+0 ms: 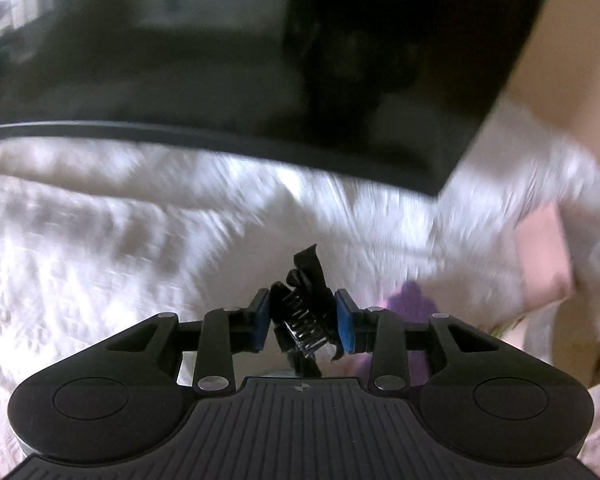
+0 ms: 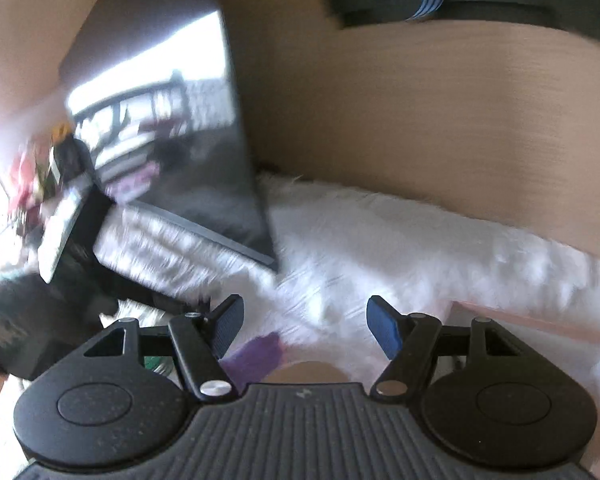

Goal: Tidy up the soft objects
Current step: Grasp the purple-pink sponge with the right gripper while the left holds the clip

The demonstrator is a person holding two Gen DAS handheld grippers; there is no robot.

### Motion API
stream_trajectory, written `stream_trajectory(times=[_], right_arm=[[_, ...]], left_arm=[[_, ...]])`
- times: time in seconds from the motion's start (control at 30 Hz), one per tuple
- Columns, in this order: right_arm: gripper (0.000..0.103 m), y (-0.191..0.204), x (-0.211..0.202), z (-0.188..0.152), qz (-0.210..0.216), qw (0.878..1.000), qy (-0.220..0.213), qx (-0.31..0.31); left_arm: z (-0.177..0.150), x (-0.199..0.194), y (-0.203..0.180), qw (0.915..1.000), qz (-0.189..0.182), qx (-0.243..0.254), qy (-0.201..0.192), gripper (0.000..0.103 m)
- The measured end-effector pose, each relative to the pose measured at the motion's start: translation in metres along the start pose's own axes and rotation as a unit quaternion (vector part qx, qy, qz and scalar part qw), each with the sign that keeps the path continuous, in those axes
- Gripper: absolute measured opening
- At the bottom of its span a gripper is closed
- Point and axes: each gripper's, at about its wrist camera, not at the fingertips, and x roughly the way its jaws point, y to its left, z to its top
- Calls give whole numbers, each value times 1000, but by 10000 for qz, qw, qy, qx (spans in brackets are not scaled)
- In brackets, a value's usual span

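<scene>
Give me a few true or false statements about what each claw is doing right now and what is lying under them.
1. The left claw has a black crinkled item between its blue pads. True.
2. The right claw grips a purple item. False: its jaws stand apart with nothing between them; the purple thing lies below.
3. White fluffy fabric lies under both claws. True.
4. The black screen lies flat on the fabric. False: it stands up behind it.
</scene>
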Motion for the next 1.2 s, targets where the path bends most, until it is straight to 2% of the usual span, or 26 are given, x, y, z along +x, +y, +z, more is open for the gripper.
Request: stream_trajectory(times=[0.1,0.17,0.43,0.53,0.63,0.73,0.8,0.9,1.07,1.2], right_arm=[[69,24,32,15,272,9973,683,78],[69,37,57,19,231,9938,1078,167],[69,84,152,8,-606,9748,2147,-55],[69,86,175,2,-1002,9664,2363,-139],[69,77,188,-1,-1197,9594,2554,38],[68,71,202,-5,-1227,9543,2712,278],[68,71,208,-8,-1263,9524,2764,228],[60,70,211,-16,-1344,9485,2863,163],[57,72,194,-16,-1205,9572,2631,80],[57,90,153,-2,-1204,9693,2136,-206]], left_arm=[[-8,-18,16,9996,-55,-63,-263,38],[-16,-25,25,9992,-14,-67,-387,38],[-41,-31,62,9956,-340,-181,-857,38],[-46,-29,68,9943,-375,-201,-979,38],[-51,-26,73,9939,-466,-206,-981,38],[-55,-27,77,9931,-557,-233,-1006,38],[-58,-29,79,9926,-564,-270,-1044,38],[-60,-31,84,9922,-536,-304,-1079,38],[-64,-41,82,9920,-443,-286,-1149,38],[-69,-61,70,9912,-323,-184,-1267,38]])
